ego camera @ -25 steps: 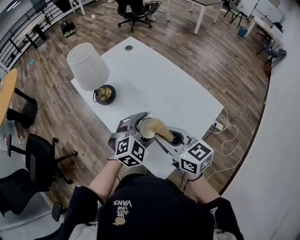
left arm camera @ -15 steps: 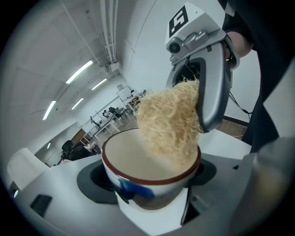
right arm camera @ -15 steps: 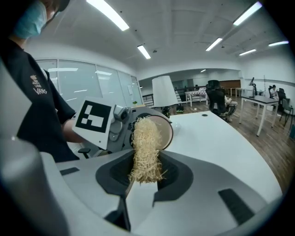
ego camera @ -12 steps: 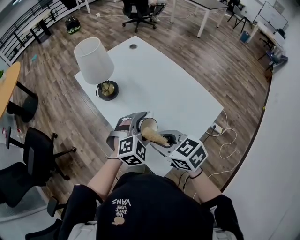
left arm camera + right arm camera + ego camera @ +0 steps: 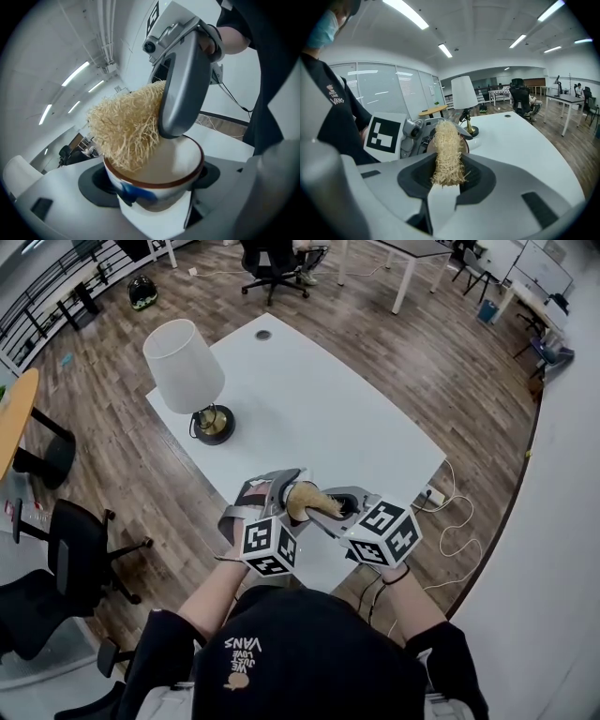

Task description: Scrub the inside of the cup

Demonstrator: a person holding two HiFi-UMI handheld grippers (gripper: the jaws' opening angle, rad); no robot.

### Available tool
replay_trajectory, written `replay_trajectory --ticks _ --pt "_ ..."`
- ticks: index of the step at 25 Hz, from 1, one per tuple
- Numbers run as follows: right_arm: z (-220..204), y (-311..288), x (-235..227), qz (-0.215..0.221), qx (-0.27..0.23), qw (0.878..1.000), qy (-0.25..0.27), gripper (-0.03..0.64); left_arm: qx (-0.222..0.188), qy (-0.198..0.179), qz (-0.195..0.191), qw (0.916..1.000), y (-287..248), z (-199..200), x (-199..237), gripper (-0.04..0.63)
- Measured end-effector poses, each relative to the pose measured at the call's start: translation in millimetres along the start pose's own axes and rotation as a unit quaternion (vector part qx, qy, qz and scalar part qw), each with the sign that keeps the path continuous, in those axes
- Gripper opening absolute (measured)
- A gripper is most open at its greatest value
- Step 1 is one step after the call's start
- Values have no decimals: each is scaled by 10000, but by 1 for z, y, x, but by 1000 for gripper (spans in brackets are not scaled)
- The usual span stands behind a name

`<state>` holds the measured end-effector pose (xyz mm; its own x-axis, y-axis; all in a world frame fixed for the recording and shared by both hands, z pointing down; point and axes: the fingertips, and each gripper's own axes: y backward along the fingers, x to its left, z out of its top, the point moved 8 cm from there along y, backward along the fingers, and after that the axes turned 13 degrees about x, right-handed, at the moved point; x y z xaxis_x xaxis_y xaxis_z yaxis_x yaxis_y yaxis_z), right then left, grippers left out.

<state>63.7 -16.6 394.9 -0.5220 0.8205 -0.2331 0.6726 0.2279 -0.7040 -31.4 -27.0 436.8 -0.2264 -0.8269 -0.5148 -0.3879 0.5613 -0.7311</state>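
Head view: At the lower centre of the frame, the left gripper (image 5: 281, 489) is clamped on a cup (image 5: 294, 497), and the right gripper (image 5: 334, 509) grips a straw-coloured scrubber (image 5: 315, 503) whose far end sits in the cup's mouth. Both are held over the near edge of a white table (image 5: 356, 427). Most of the tabletop beyond them lies bare towards the upper centre. A lamp (image 5: 185, 367) stands by the table's left edge, well apart from the grippers. Wood floor (image 5: 450, 381) surrounds the table. A black chair (image 5: 66, 563) stands at the lower left and a cable (image 5: 459, 521) trails at the right. Each gripper's cube (image 5: 269, 545) carries black-and-white square markers. The black shirt (image 5: 300, 652) at the bottom reads "VANS"; the smaller print beside it is too small to read.

Left gripper view: The cup fills the lower centre, pinched between the jaws. It is white, with a brown rim and a blue mark on its side. The scrubber hangs over the rim at the left and dips inside, with the right gripper just above it.

Right gripper view: The jaws are closed on the scrubber at the centre, and it runs forward to the cup's rim. Open tabletop stretches away at the right. "VANS" shows again on the shirt at the left.
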Motion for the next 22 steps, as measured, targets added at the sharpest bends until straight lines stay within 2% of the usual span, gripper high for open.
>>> replay_trajectory --ticks 5,11,14,22 --pt "-9 6 -12 -123 246 9996 -96 100 -9 -101 22 9999 -5 4 5 422" --pt "-19 1 -2 300 615 9977 -6 100 45 -197 -21 9998 -13 6 9 422" --pt "-13 -2 1 402 545 9977 23 100 31 -217 -104 9997 -15 8 5 422" --pt "-3 2 -15 89 306 9995 -75 100 9 -212 -108 9997 -14 9 1 422"
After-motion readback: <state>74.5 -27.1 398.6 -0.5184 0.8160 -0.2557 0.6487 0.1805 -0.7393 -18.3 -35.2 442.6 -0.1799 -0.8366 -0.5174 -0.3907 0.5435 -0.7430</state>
